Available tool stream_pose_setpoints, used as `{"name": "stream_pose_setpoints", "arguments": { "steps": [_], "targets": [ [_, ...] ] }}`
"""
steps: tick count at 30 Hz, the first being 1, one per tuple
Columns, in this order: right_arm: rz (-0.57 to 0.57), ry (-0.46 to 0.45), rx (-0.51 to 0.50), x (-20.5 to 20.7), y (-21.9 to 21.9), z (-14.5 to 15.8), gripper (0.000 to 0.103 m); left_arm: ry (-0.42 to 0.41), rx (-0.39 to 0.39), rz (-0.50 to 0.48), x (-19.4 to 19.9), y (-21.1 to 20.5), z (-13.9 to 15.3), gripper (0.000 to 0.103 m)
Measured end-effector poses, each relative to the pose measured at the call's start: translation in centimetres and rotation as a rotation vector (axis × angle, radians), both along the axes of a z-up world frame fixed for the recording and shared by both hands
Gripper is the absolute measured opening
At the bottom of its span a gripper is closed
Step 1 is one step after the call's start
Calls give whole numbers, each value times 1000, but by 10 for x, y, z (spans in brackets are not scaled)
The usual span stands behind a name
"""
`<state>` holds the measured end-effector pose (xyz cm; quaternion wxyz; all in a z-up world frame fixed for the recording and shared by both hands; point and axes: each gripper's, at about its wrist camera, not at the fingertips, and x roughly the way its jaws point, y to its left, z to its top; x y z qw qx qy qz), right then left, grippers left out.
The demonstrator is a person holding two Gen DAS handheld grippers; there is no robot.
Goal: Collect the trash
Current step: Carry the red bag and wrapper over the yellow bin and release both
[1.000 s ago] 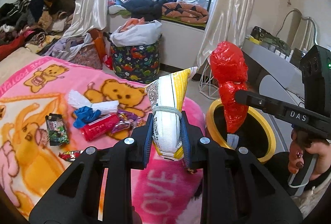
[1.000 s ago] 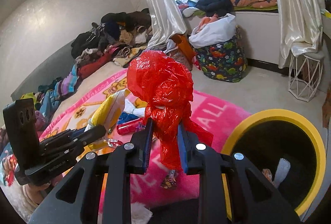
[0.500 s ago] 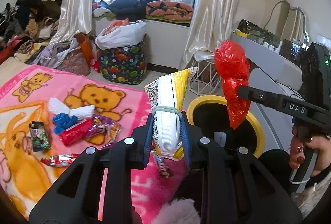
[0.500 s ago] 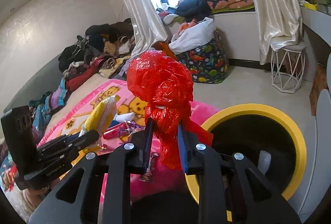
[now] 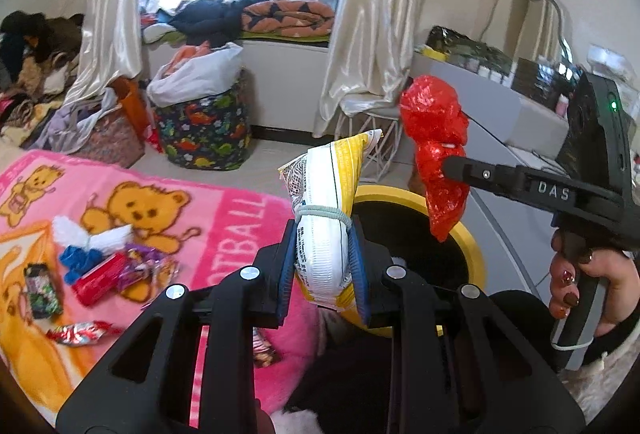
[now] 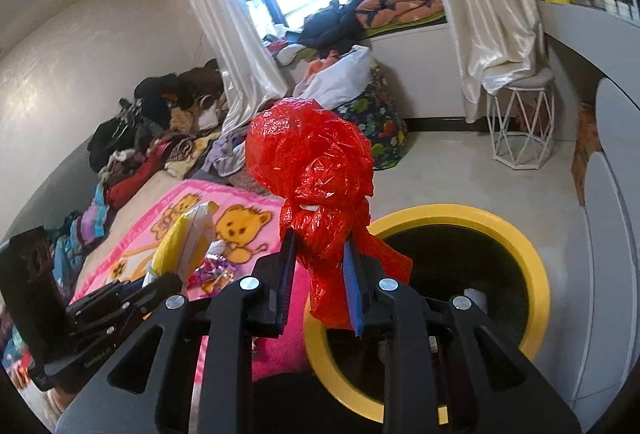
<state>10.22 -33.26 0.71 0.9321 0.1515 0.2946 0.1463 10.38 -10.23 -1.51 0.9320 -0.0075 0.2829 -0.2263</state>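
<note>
Left wrist view takes in a bed spread with a pink teddy-bear blanket (image 5: 224,209), and every place below is given from the yellow-rimmed black bin (image 5: 472,246) that stands on the floor at the blanket's edge. Far beyond the bin, under the window, sits a dinosaur-print fabric basket (image 5: 204,133) stuffed with a white bag, and a white wire stool (image 6: 520,125) stands beyond the bin by the curtain. To the right of the bin runs a grey desk (image 5: 520,113) with dark boxes on it.

The right claw (image 6: 320,274) is clamped on a crumpled red plastic bag (image 6: 312,169), which hangs in the air over the near-left part of the bin's rim; in the left wrist view the same bag hangs above the bin's opening. A hand (image 5: 580,282) with dark painted nails holds that gripper's handle to the right of the bin.

The left claw (image 5: 324,262) is clamped on a rolled yellow-and-white snack bag (image 5: 324,218) bound with a rubber band, held upright just left of the bin, over the blanket's edge.

Well left of the bin, small litter lies on the blanket: a red wrapper (image 5: 100,274), a blue scrap (image 5: 76,260), white tissue (image 5: 92,236) and a dark green packet (image 5: 42,290).
</note>
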Motion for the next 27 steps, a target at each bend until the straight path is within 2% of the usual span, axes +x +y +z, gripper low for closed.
{"name": "stream_pose_setpoints", "arguments": {
  "steps": [5,11,18,27],
  "targets": [
    [-47,-2,18,-4,-26,1,22,-8,41,-54,5,-28,-3,18],
    [-94,4,41,-6,-52,-2,22,28,74,-101,11,-52,-18,19],
    [-136,58,74,1,-72,-16,22,64,109,-137,20,-73,-34,19],
    [-165,142,135,12,-81,-37,22,157,138,-171,45,-99,-59,19]
  ]
}}
